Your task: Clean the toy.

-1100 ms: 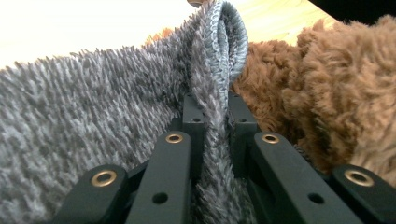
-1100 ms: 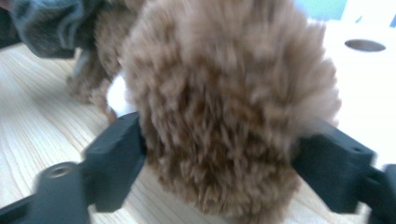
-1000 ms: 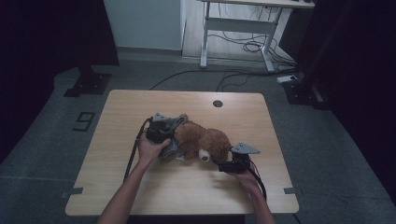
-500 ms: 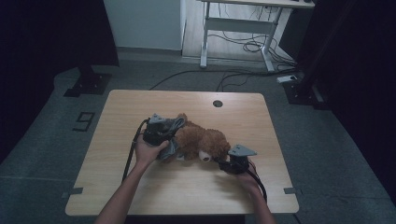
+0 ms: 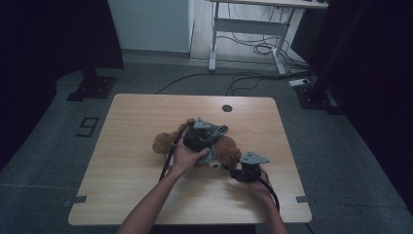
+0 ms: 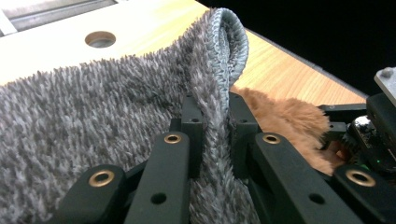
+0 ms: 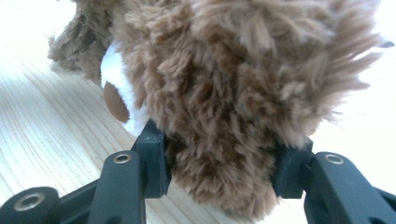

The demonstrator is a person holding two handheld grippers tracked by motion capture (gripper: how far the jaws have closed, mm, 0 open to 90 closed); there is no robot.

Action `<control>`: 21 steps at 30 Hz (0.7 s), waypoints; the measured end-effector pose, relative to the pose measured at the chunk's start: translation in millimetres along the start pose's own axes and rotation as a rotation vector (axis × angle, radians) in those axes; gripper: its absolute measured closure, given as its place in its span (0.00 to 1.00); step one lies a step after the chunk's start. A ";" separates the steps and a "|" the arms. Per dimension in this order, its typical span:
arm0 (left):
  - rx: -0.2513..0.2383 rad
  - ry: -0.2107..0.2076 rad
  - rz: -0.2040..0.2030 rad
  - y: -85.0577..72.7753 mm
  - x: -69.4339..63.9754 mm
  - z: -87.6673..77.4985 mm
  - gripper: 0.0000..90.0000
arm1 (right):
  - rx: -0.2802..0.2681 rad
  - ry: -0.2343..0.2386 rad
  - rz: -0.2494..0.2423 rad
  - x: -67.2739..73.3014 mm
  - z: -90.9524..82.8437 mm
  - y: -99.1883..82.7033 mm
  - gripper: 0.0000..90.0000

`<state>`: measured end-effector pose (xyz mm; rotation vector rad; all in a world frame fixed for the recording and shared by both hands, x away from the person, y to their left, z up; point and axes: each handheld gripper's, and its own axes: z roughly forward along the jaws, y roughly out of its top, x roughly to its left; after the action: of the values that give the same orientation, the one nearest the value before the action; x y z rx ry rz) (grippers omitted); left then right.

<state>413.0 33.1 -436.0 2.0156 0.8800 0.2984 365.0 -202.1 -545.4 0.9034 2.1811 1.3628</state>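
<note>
Shaggy brown plush toy (image 7: 233, 93) (white muzzle), right gripper (image 7: 224, 161) fingers squeezing it; left gripper (image 6: 212, 128) fingers pinch fuzzy grey cloth (image 6: 93, 116).

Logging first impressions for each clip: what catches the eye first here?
A brown plush toy lies mid-table with a grey fleecy cloth over it. The left gripper pinches a fold of that cloth, while the right gripper, whose jaws have just been closing, clamps the toy's fur at its near end.
</note>
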 end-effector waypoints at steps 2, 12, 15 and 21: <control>0.029 0.060 0.000 -4.5 11.0 -5.5 0.89 | 0.000 0.001 -0.001 0.0 -0.1 0.1 0.55; -0.015 0.119 -0.123 -44.4 66.2 -49.6 0.90 | -0.005 0.009 0.008 -1.2 -0.5 -0.5 0.55; -0.018 0.135 -0.155 -54.7 78.0 -58.3 0.90 | -0.005 0.009 0.008 -1.1 -0.7 -0.7 0.55; -0.009 0.211 -0.188 -79.4 96.2 -75.8 0.90 | -0.006 0.014 0.009 -1.2 -0.7 -0.7 0.55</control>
<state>406.0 175.3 -468.2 1.9000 1.1894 0.4130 365.2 -203.6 -545.7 0.9059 2.1847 1.3827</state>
